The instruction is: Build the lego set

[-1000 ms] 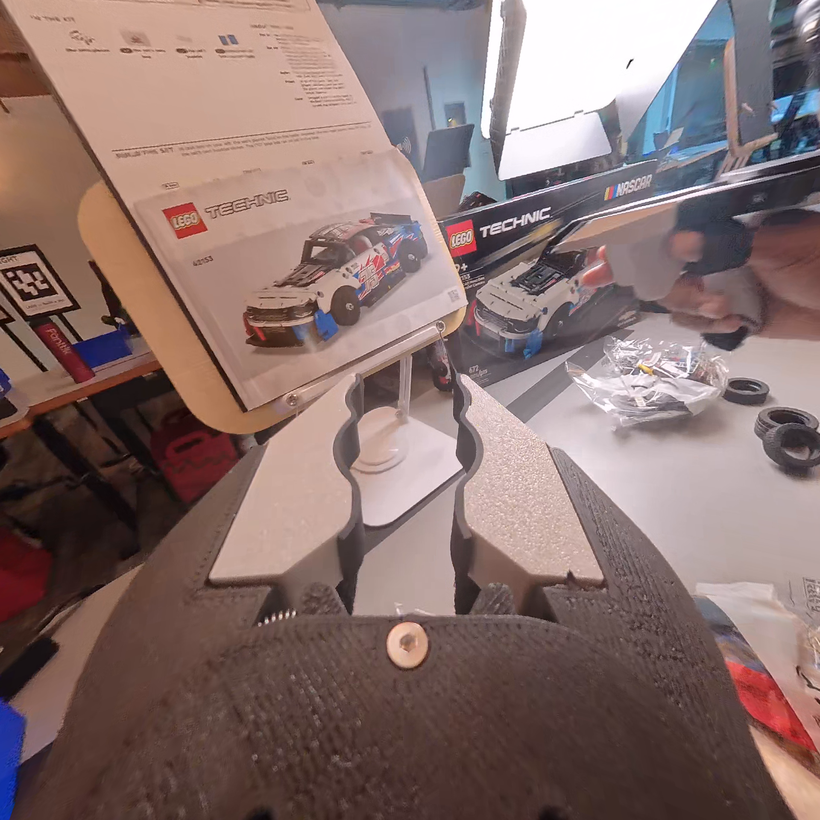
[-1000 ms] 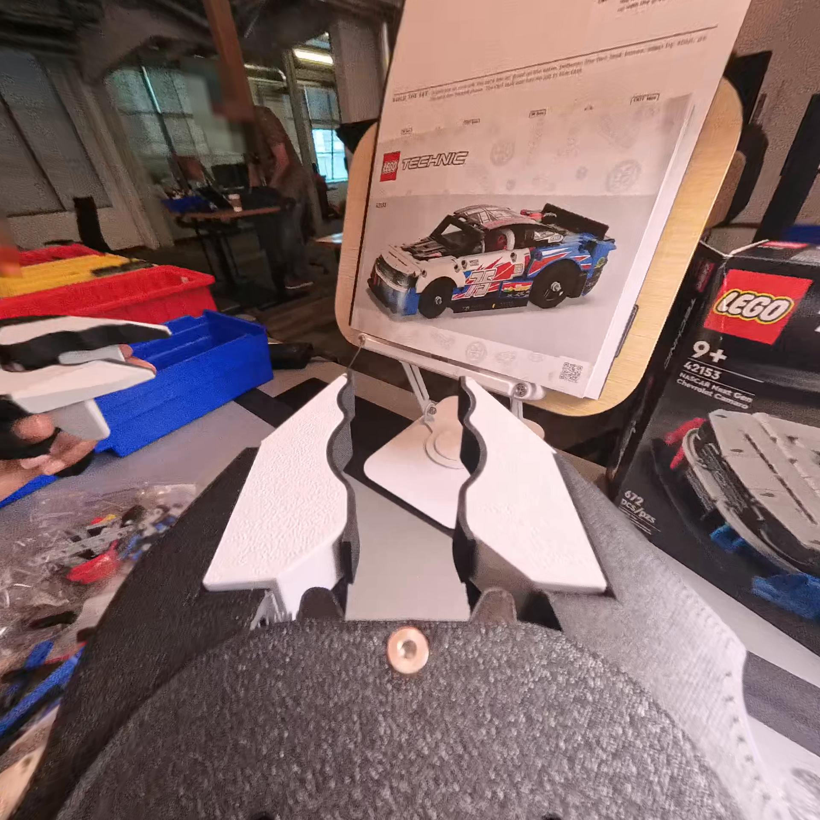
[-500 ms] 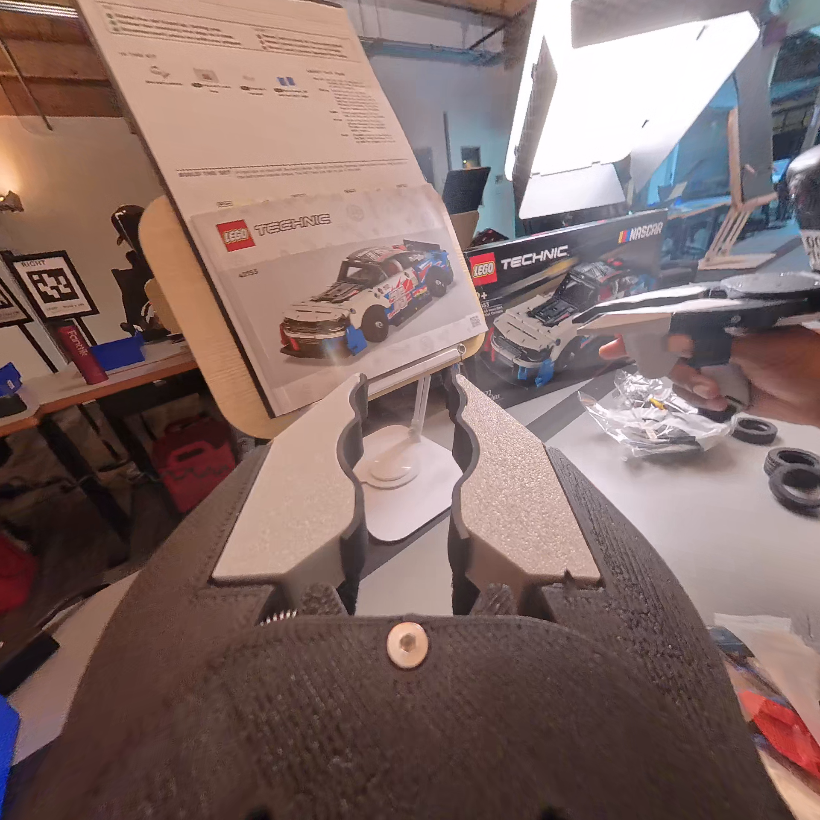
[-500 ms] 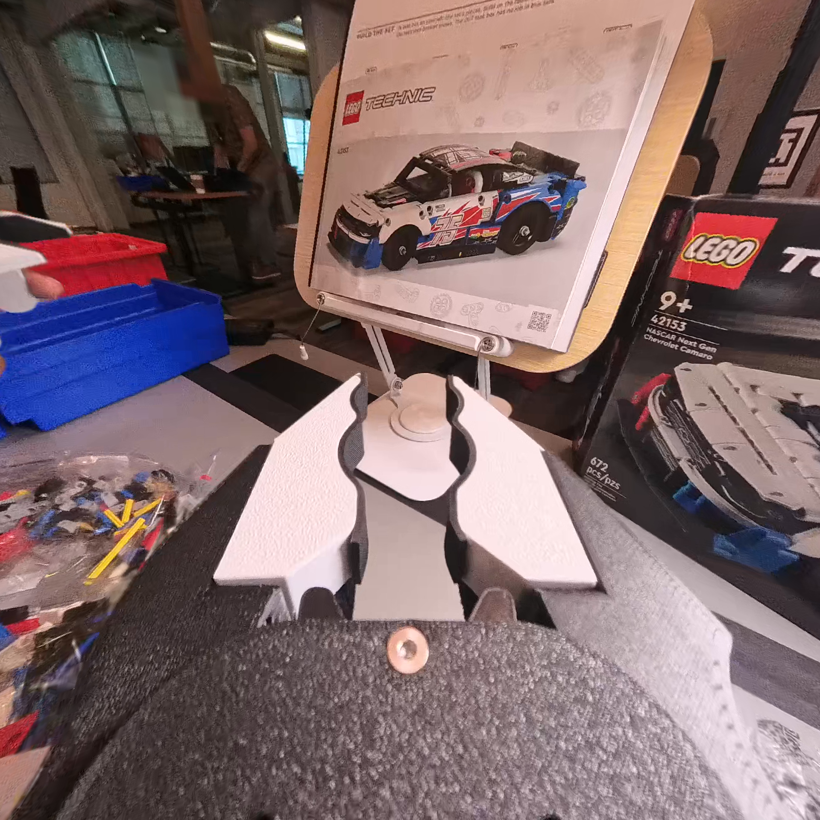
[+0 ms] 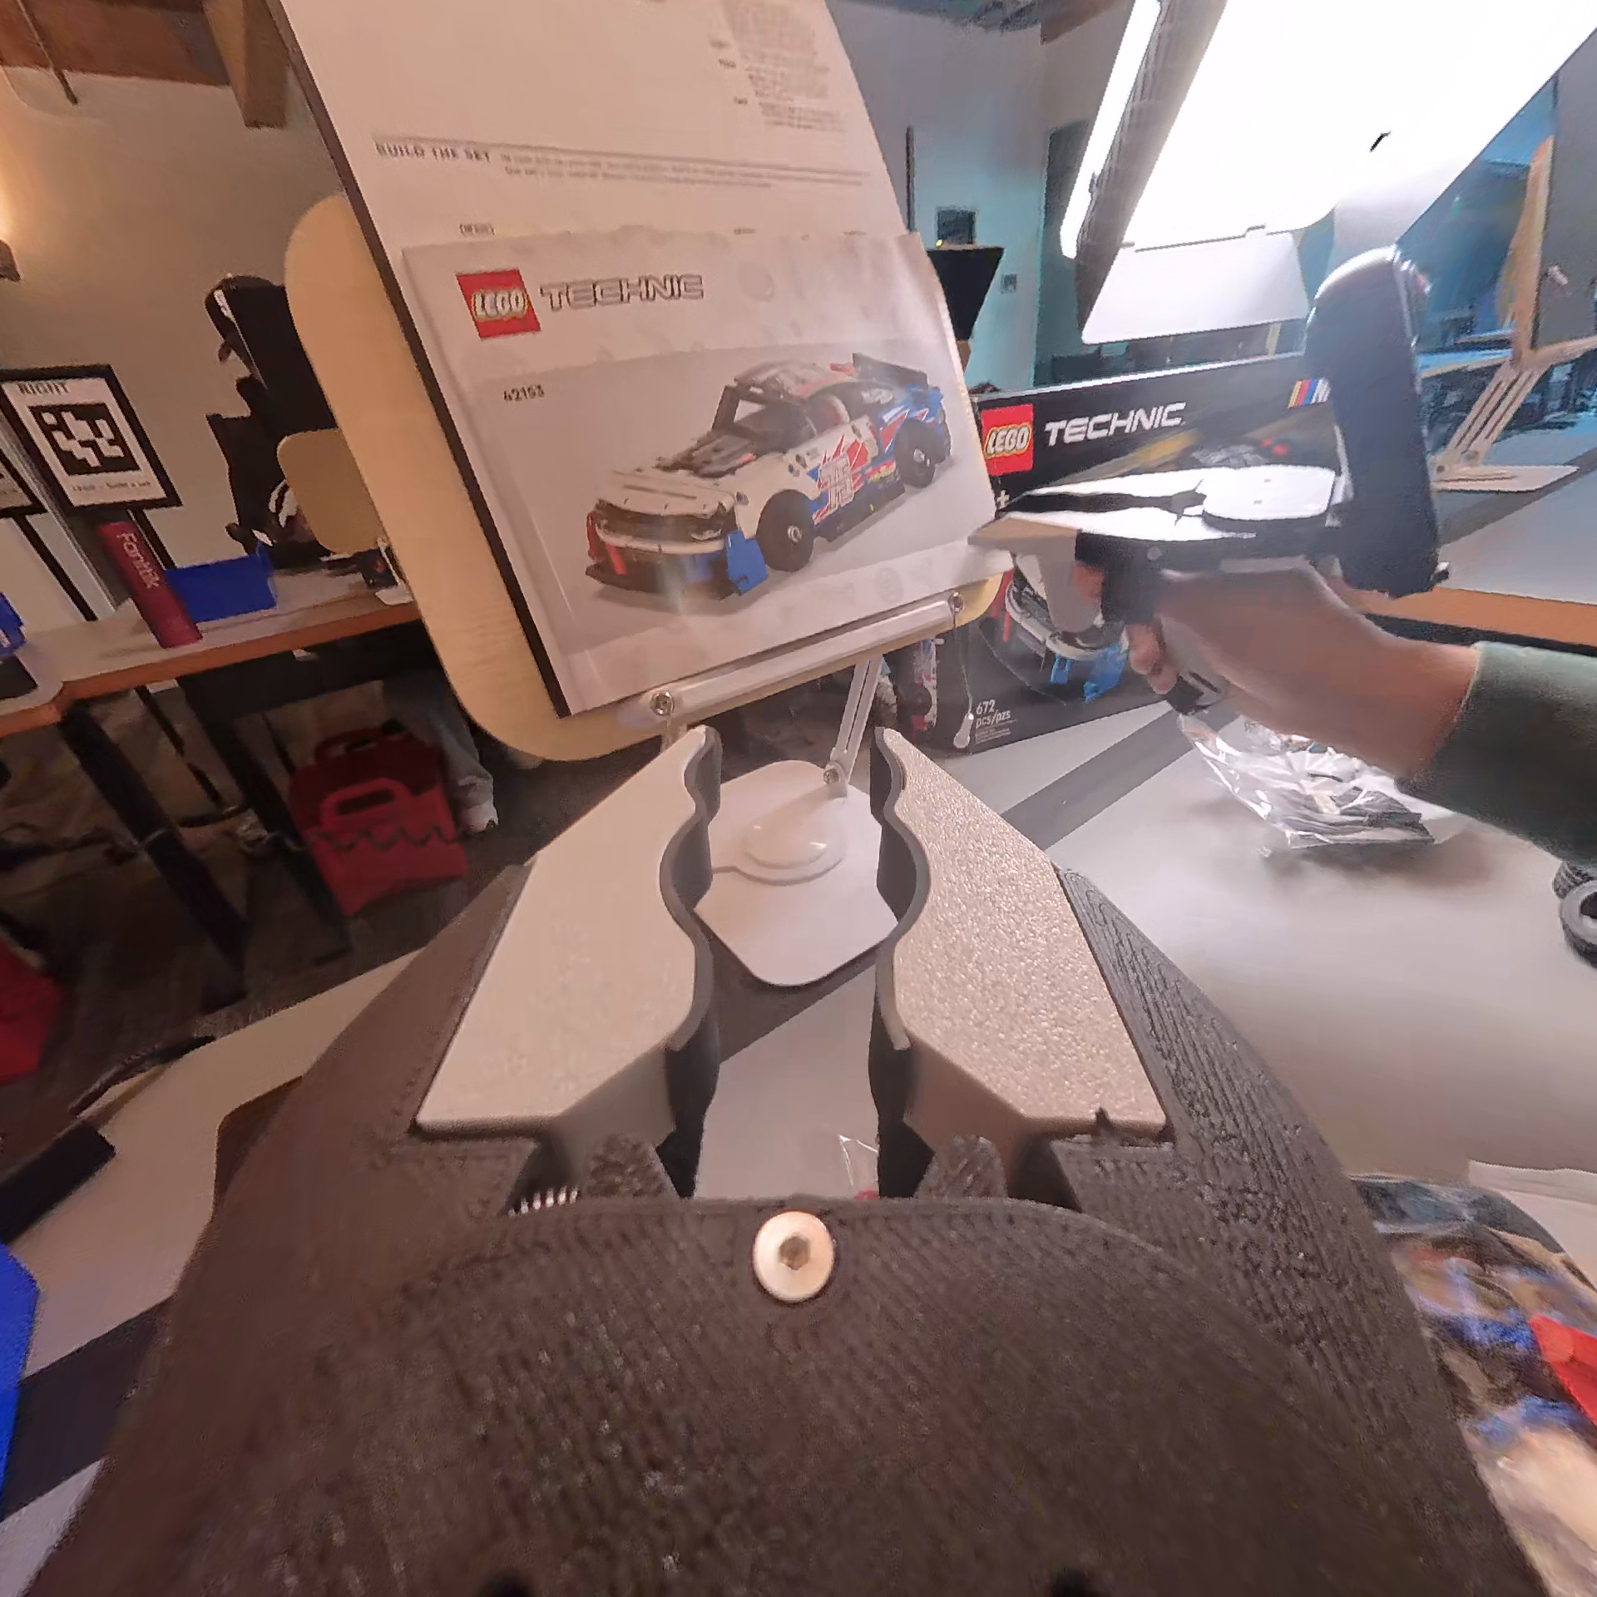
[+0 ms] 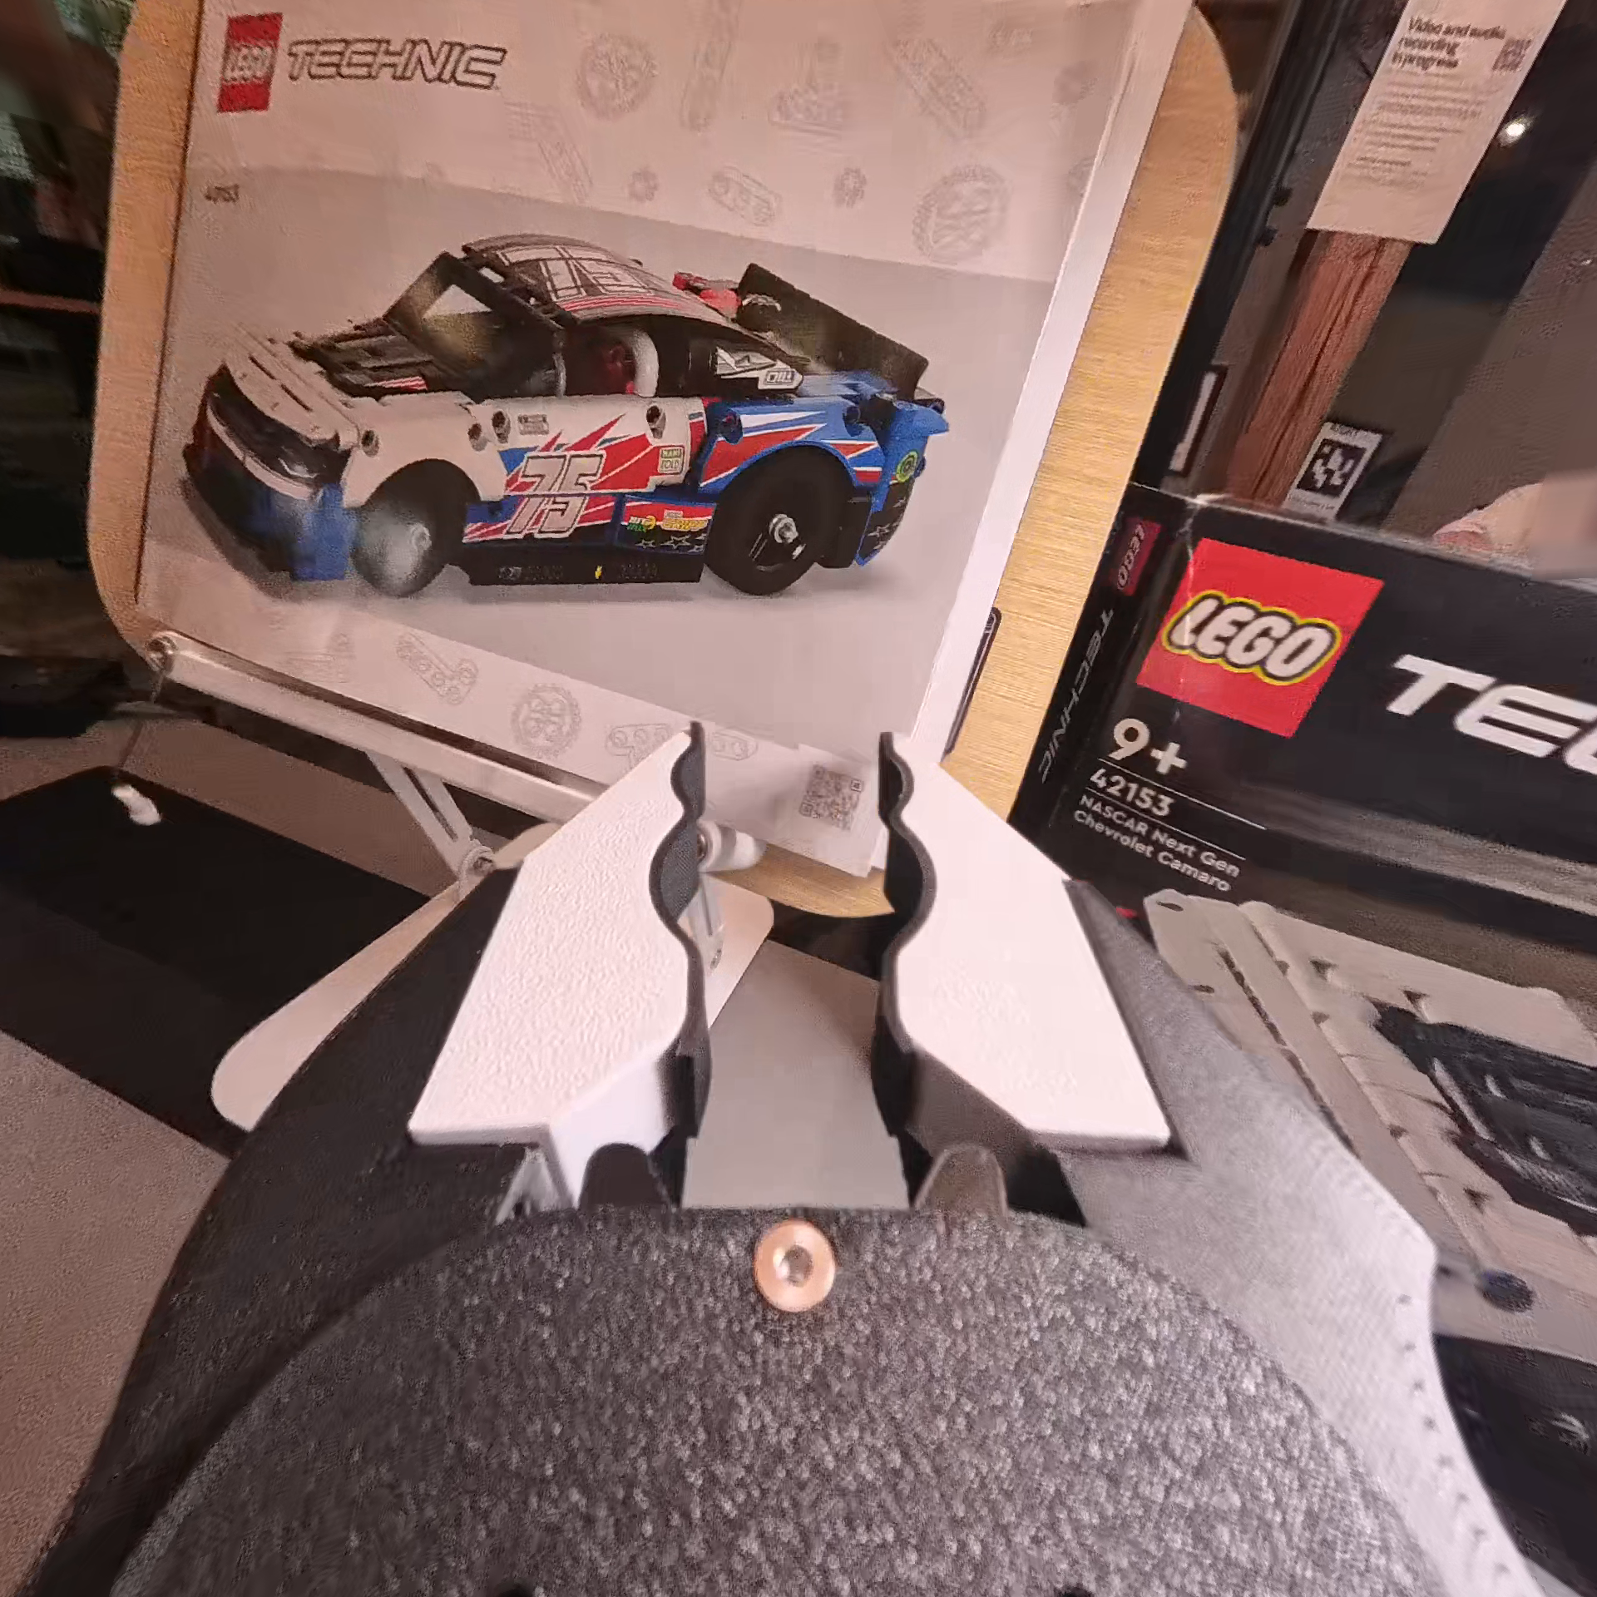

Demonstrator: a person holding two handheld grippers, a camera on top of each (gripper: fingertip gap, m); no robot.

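Opening the instruction booklet [image 6: 553,415] looks like the step in hand: it stands closed on the wooden stand [image 6: 1080,536], and the right tool [image 6: 786,752], released and empty, points at the booklet's lower right corner, just short of it. Pinch only the cover's free edge at that corner, not the stand's ledge below it, and turn it slowly so the stand stays upright. The left tool [image 5: 791,743], also released and empty, hovers before the stand's white base [image 5: 795,899]. The set's box [image 6: 1348,691] stands right of the stand; what seems a parts bag [image 5: 1313,795] lies on the counter [image 5: 1253,994] farther right
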